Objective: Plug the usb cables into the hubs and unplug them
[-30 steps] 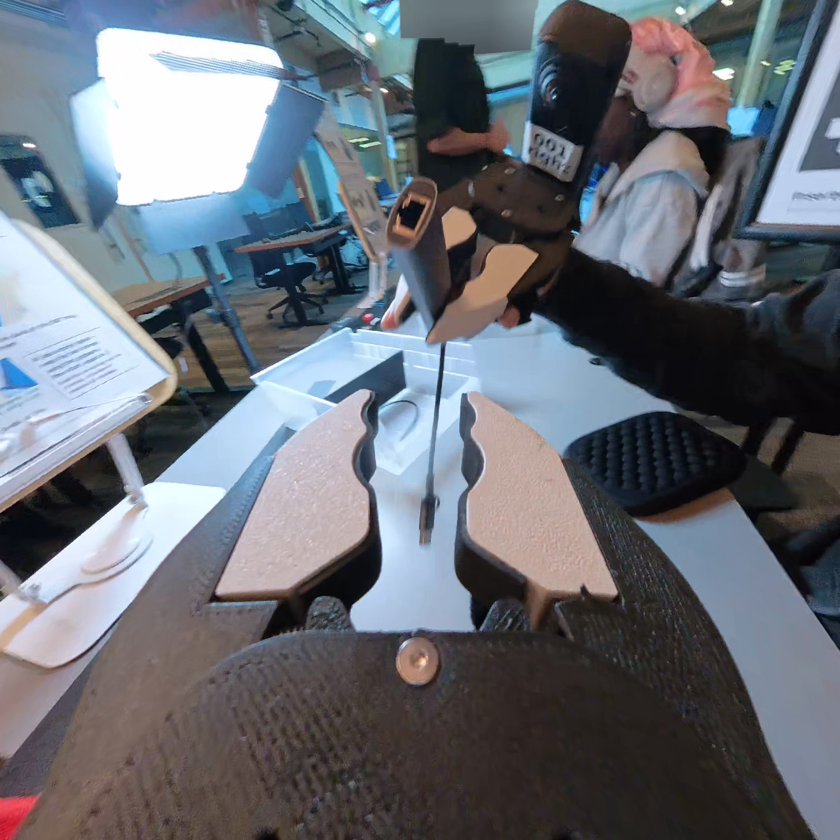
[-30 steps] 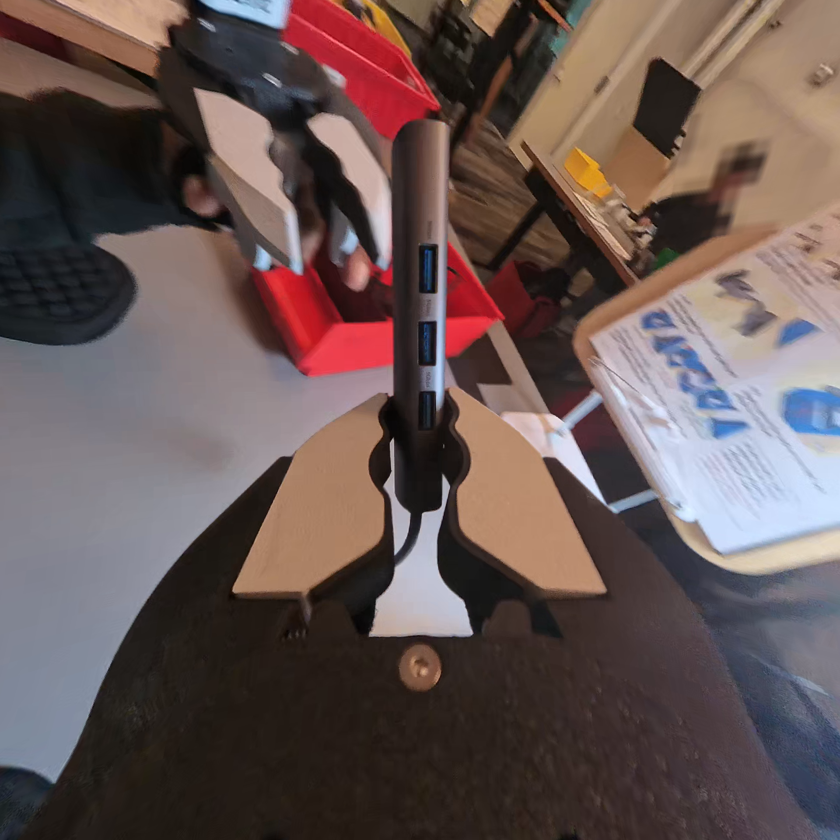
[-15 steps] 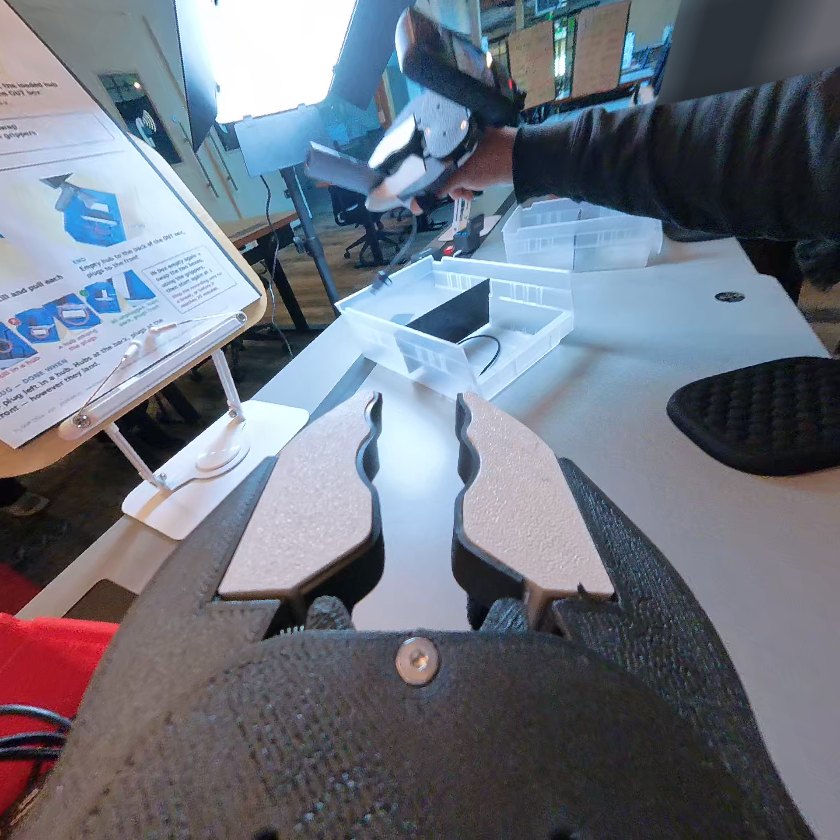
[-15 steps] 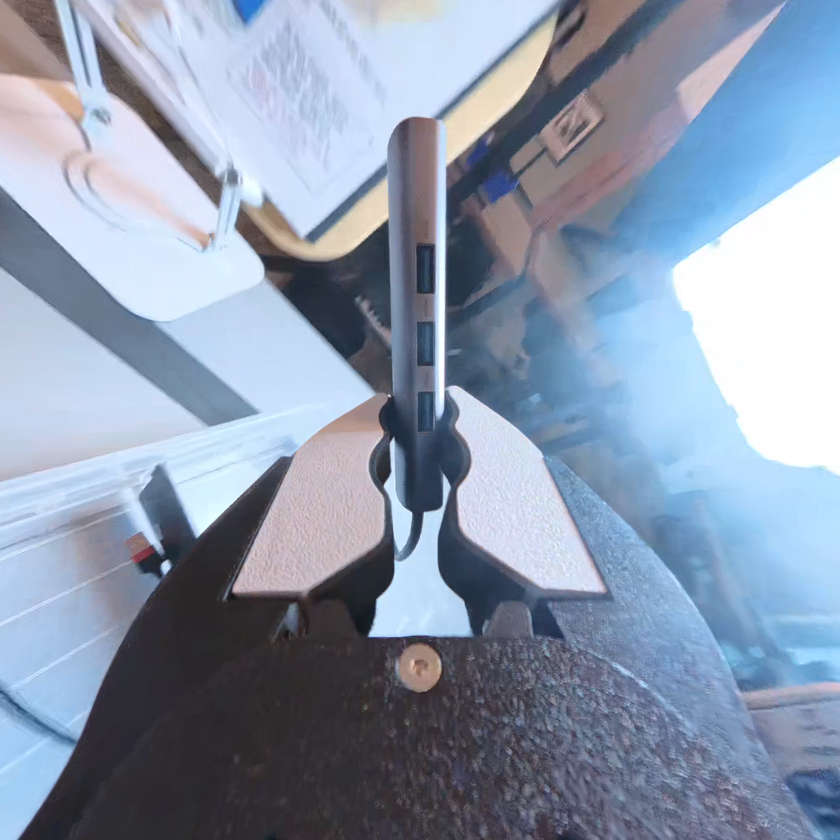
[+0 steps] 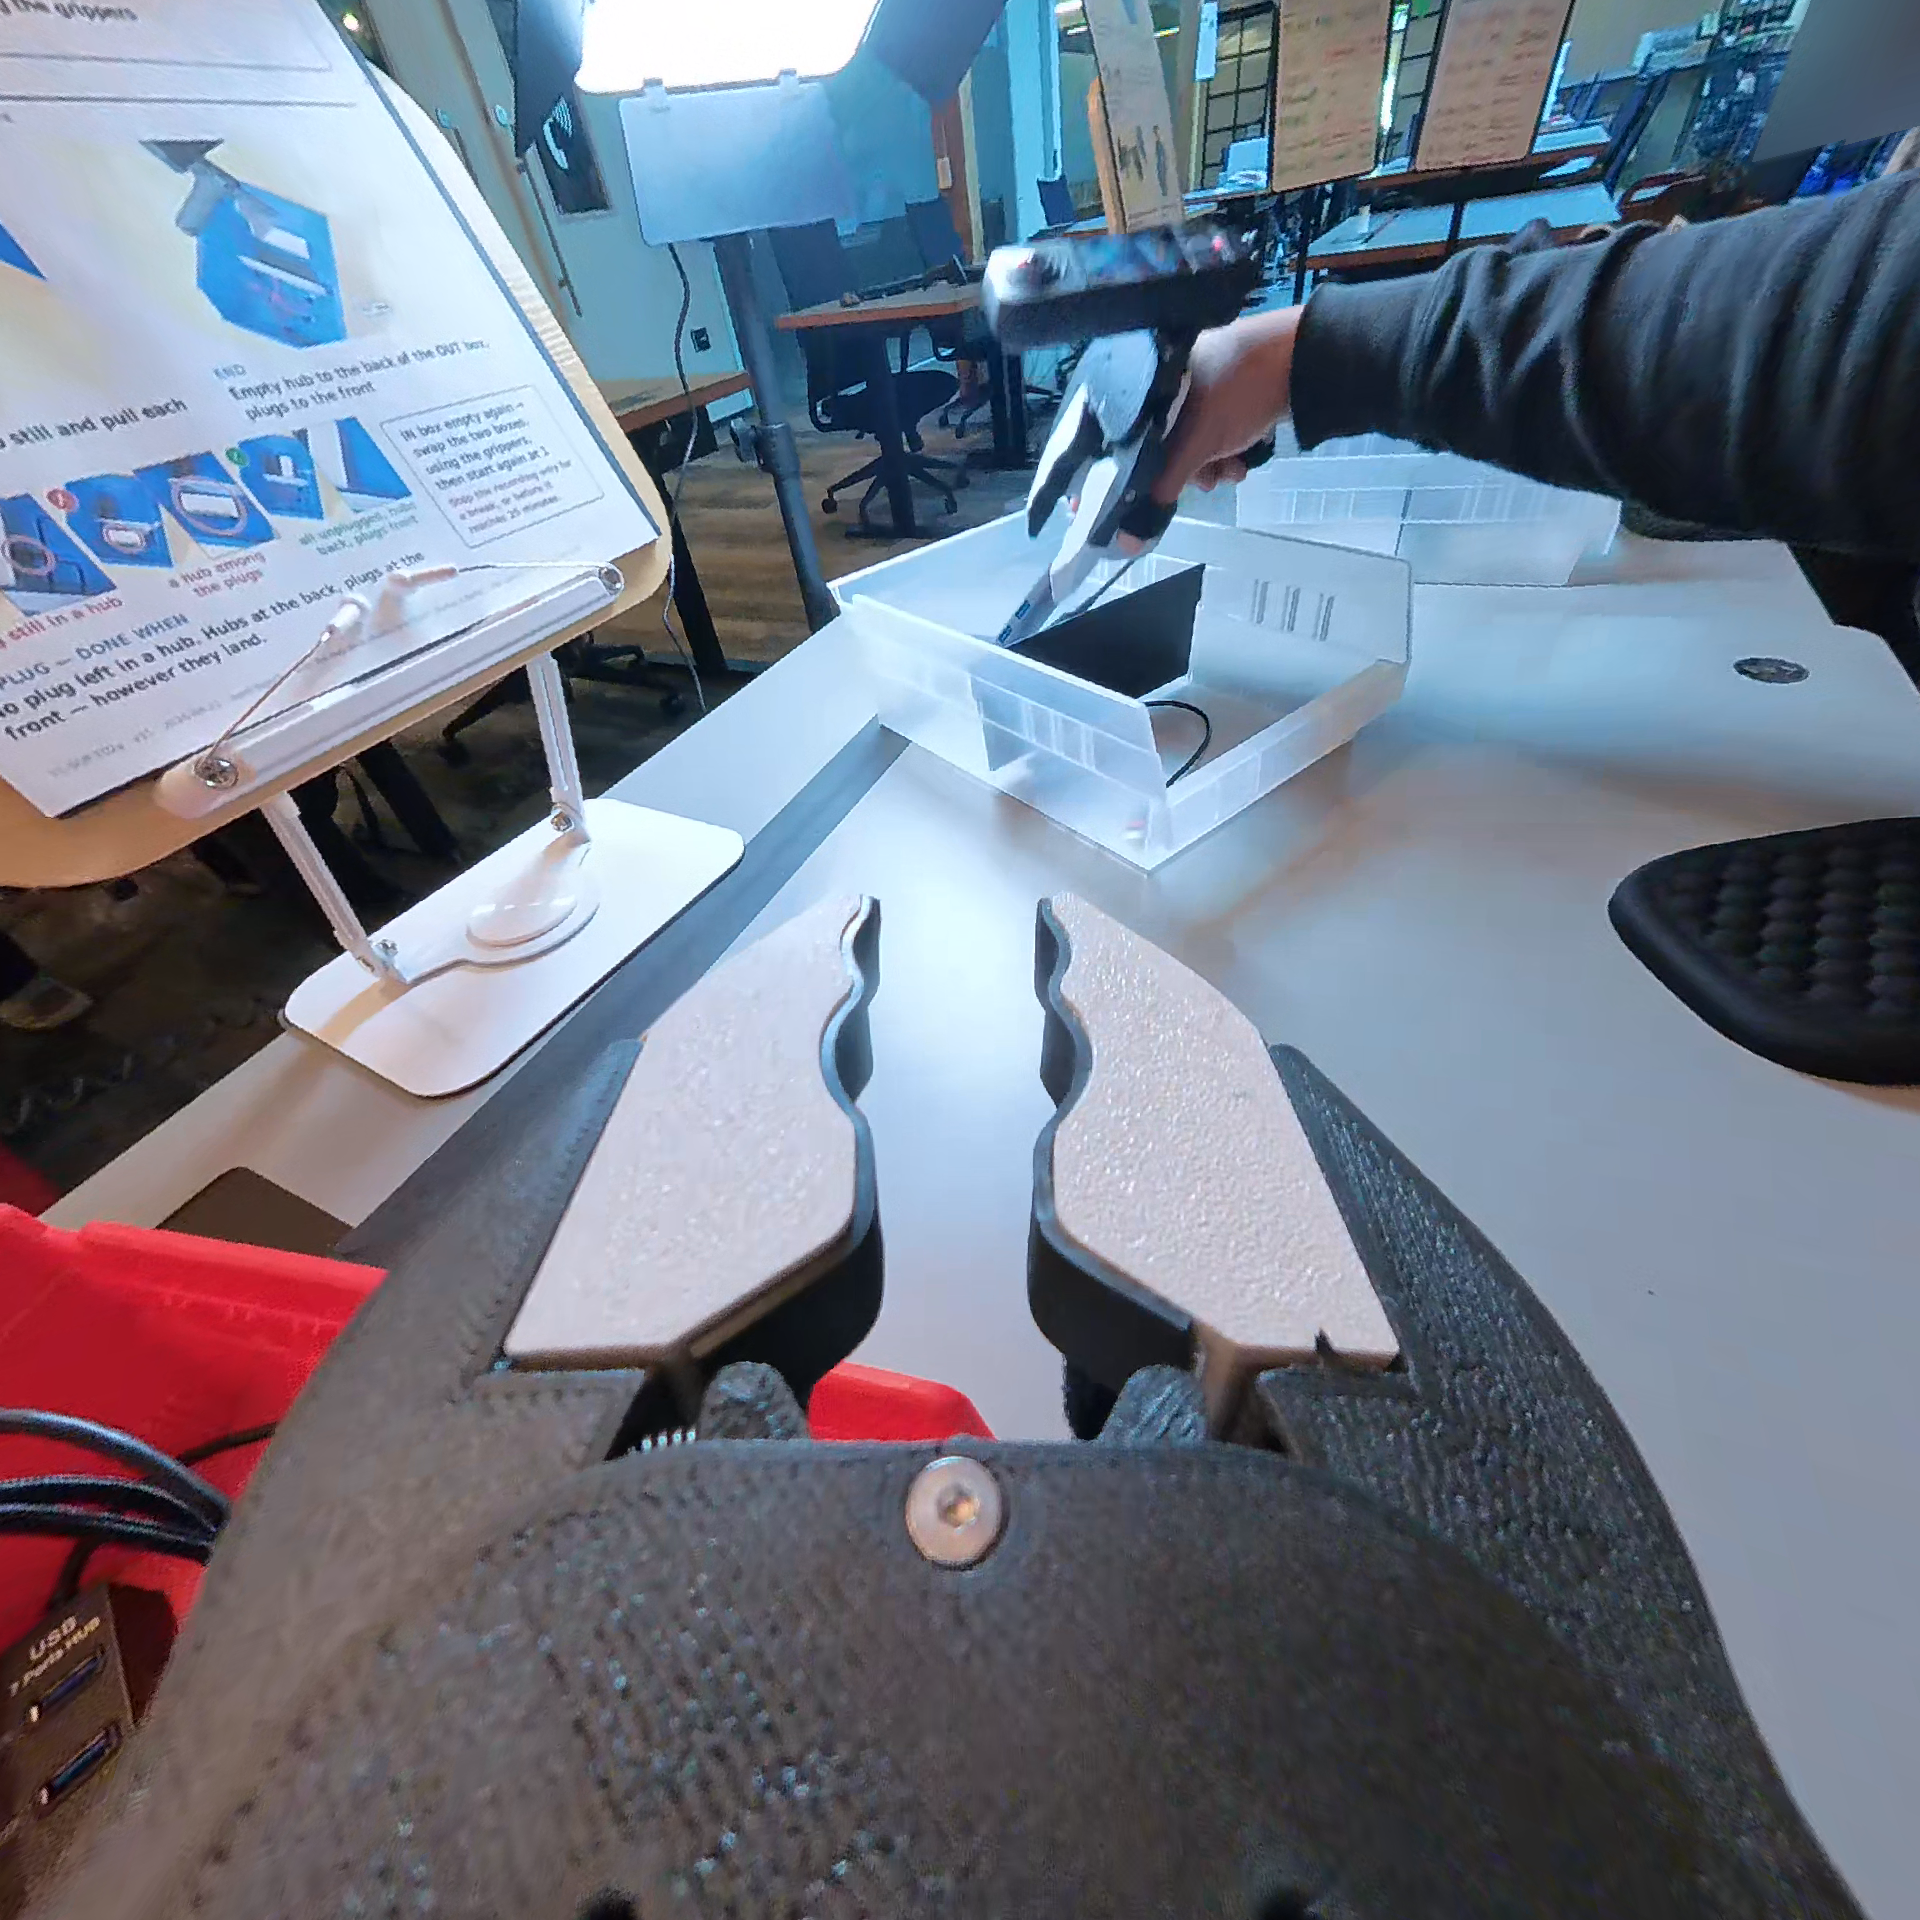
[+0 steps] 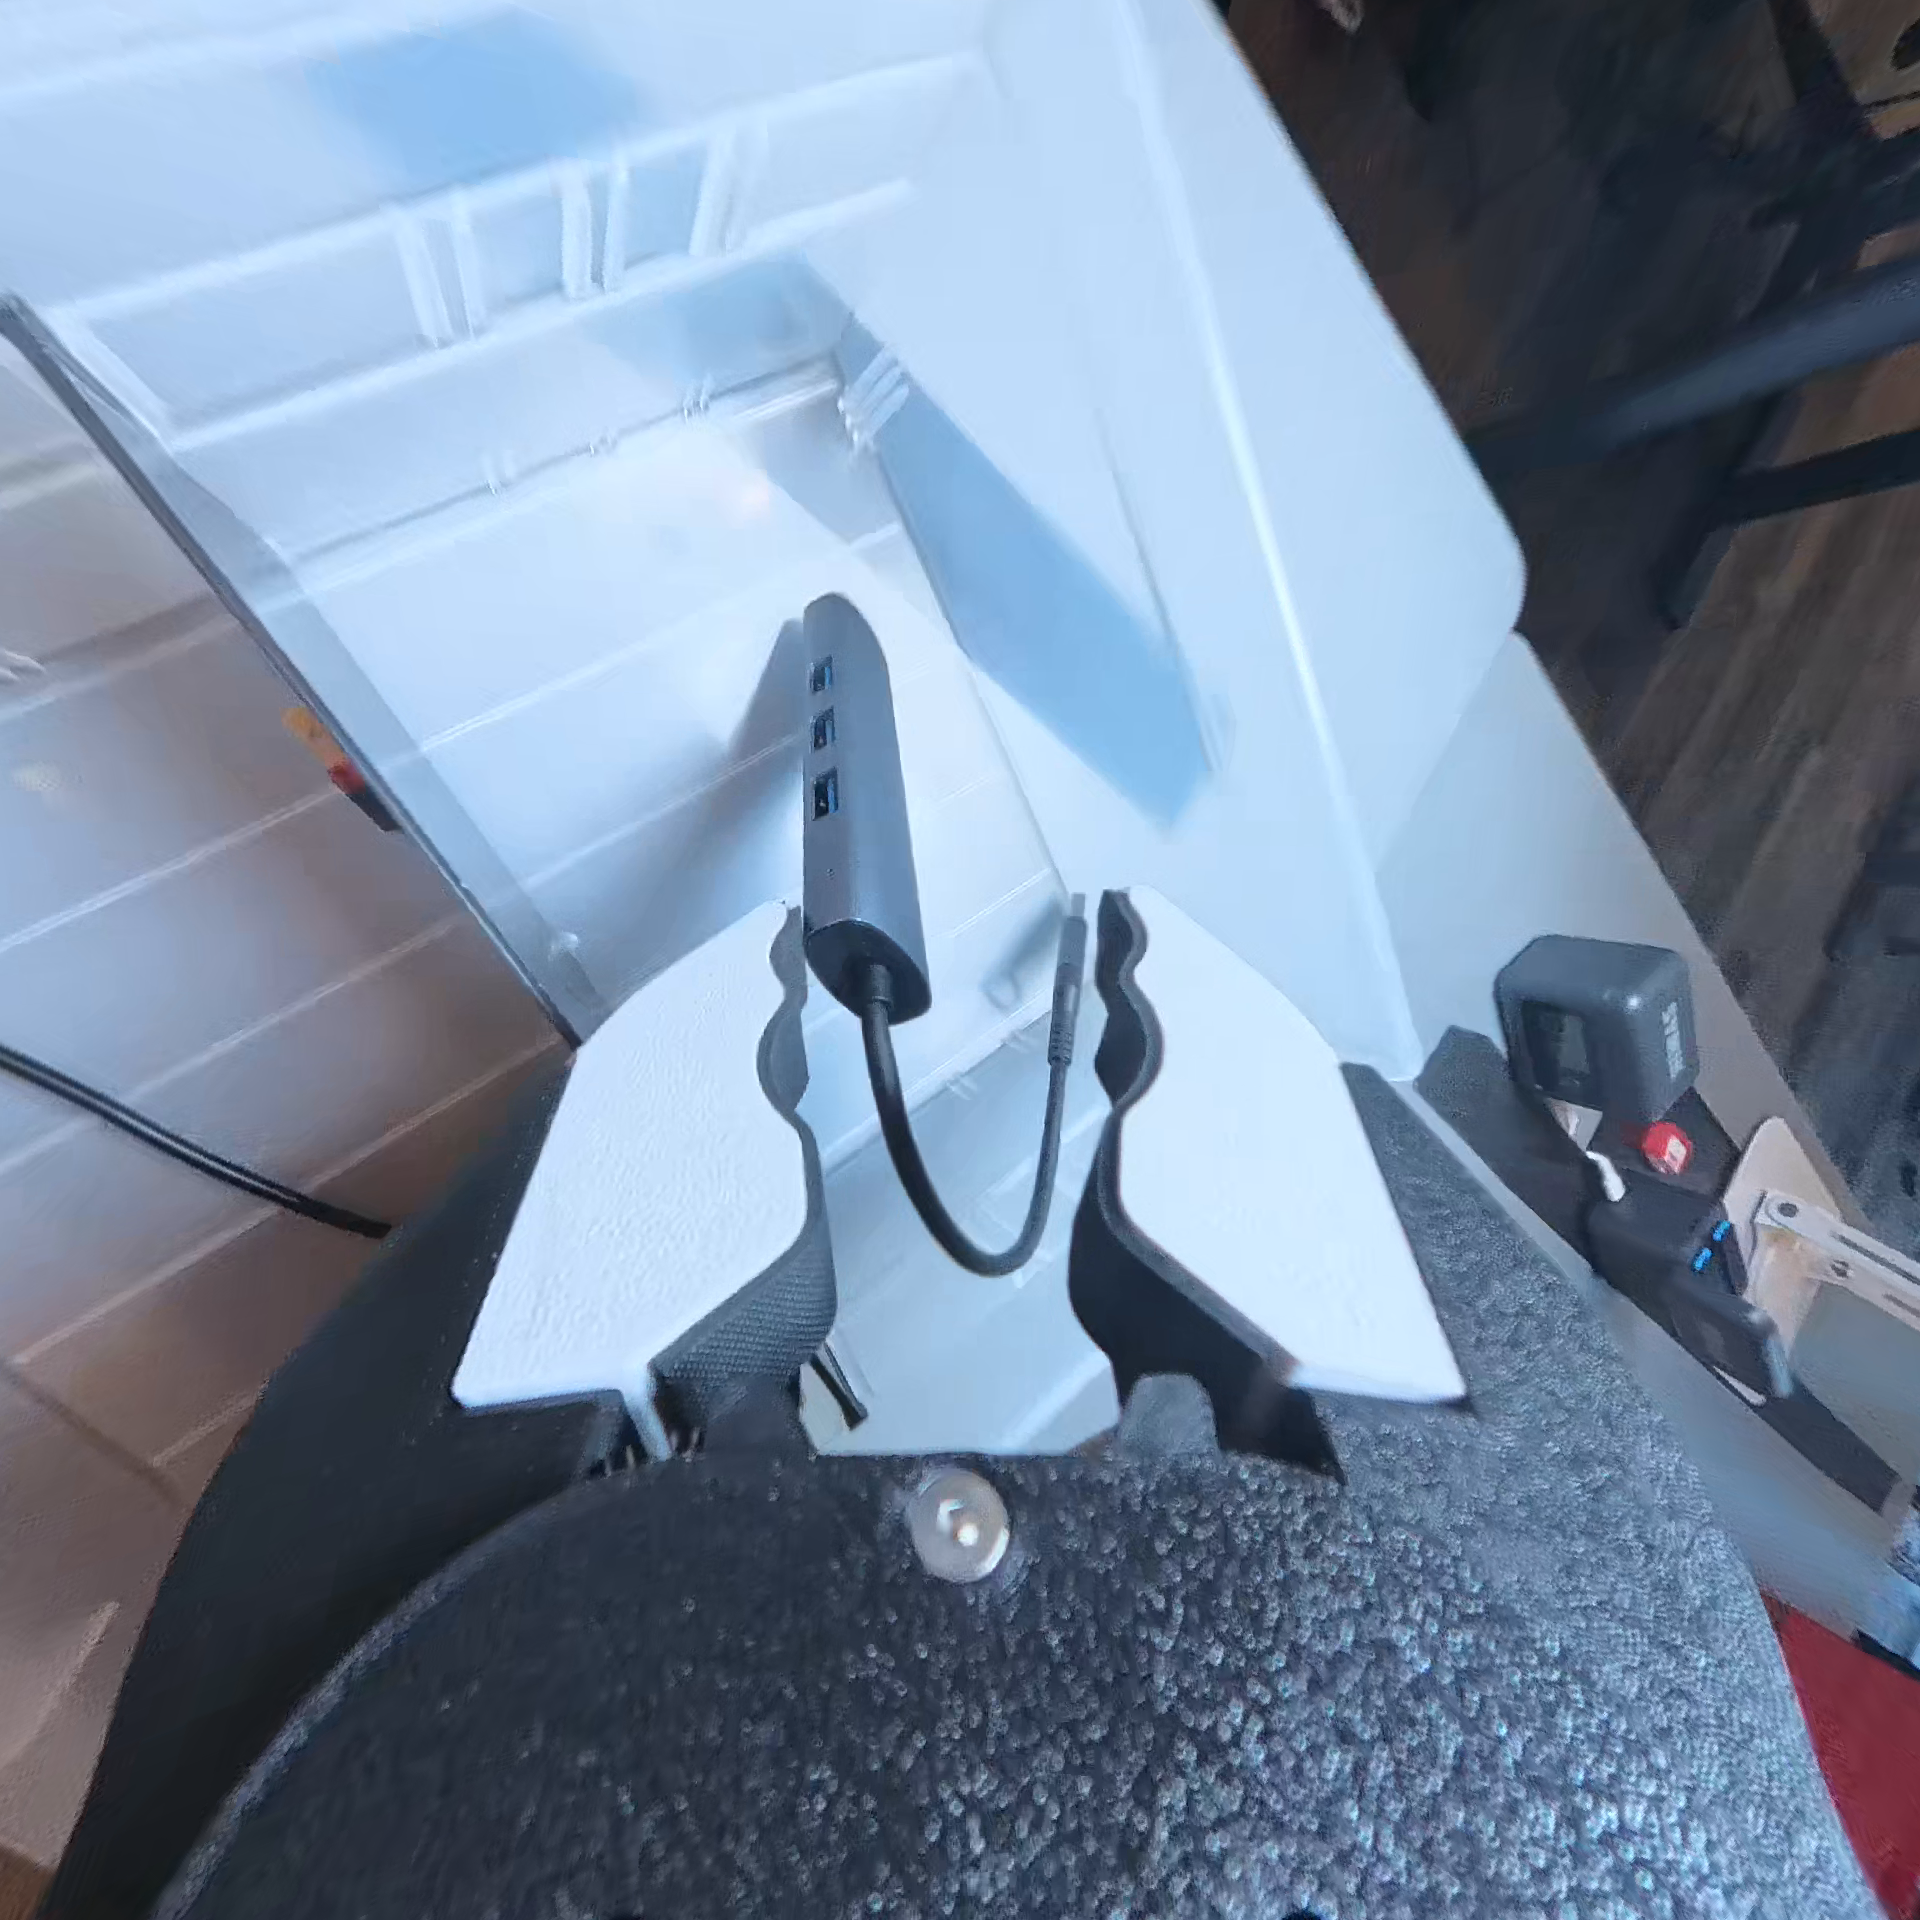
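Note:
In the right wrist view my right gripper [image 6: 951,914] is open over the clear plastic bin [image 6: 644,343]. The grey USB hub [image 6: 852,810] lies loose in front of the fingers, its base beside the left fingertip. Its short black cable [image 6: 966,1195] curls down to a plug [image 6: 1070,987]. My left gripper [image 5: 956,914] is open and empty over the white table [image 5: 1455,1195]. The left wrist view shows the right gripper [image 5: 1101,488] far off, pointing down into the clear bin [image 5: 1278,748]. A black USB hub [image 5: 62,1683] with cables sits in the red bin [image 5: 156,1340] at the lower left.
A document stand [image 5: 499,935] with a printed sheet stands at the left. A black dimpled pad [image 5: 1787,945] lies at the right. A second clear bin [image 5: 1434,509] stands behind. A black divider [image 5: 1122,644] stands in the near bin. A small grey box [image 6: 1595,1013] and another black hub [image 6: 1704,1278] lie beside it. Some 45 cm of space lies between my two pairs of fingers. It is some 30 cm from my left tips to the black USB hub [image 5: 62,1683].
My right gripper has moved down into the clear bin and opened, letting go of the grey hub. My left gripper has drawn back towards the red bin, still open.

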Action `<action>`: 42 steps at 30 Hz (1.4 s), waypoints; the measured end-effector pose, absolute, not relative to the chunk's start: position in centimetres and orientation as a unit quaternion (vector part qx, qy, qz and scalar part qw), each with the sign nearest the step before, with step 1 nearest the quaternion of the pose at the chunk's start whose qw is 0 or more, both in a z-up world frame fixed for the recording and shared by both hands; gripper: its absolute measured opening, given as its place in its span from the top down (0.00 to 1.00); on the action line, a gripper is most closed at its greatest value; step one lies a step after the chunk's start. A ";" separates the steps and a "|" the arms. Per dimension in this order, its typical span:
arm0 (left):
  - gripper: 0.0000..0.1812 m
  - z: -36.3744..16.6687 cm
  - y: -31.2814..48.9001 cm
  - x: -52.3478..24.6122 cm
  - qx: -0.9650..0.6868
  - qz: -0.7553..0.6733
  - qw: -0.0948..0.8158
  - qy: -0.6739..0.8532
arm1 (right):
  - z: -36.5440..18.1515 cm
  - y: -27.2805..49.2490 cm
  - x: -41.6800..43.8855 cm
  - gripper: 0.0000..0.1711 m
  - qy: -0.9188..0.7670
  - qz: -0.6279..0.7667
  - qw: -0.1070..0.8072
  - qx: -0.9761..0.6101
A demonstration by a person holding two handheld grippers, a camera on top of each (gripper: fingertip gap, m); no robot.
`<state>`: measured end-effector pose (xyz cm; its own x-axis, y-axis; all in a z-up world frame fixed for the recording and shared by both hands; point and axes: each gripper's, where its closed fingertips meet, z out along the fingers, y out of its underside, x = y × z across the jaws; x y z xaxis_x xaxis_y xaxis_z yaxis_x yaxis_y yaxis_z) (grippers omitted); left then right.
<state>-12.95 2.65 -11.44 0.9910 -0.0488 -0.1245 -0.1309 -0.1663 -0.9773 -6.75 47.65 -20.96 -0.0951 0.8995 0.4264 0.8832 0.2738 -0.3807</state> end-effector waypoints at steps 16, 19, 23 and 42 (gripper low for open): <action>0.84 -5.6 -7.4 -21.9 -0.723 0.178 0.661 -0.094 | -10.6 19.9 -1.0 0.72 -0.526 0.540 0.424 -0.501; 0.84 -5.8 -9.9 -24.3 -0.721 0.206 0.644 -0.151 | -14.4 18.4 -0.1 0.73 -0.515 0.536 0.436 -0.506; 0.84 -8.5 -10.5 -26.2 -0.753 0.207 0.588 -0.211 | -18.0 16.5 -0.6 0.76 -0.528 0.551 0.390 -0.516; 0.98 -18.8 -3.2 -31.3 -0.820 0.206 0.460 -0.270 | -19.8 12.5 -0.3 0.80 -0.625 0.495 0.408 -0.445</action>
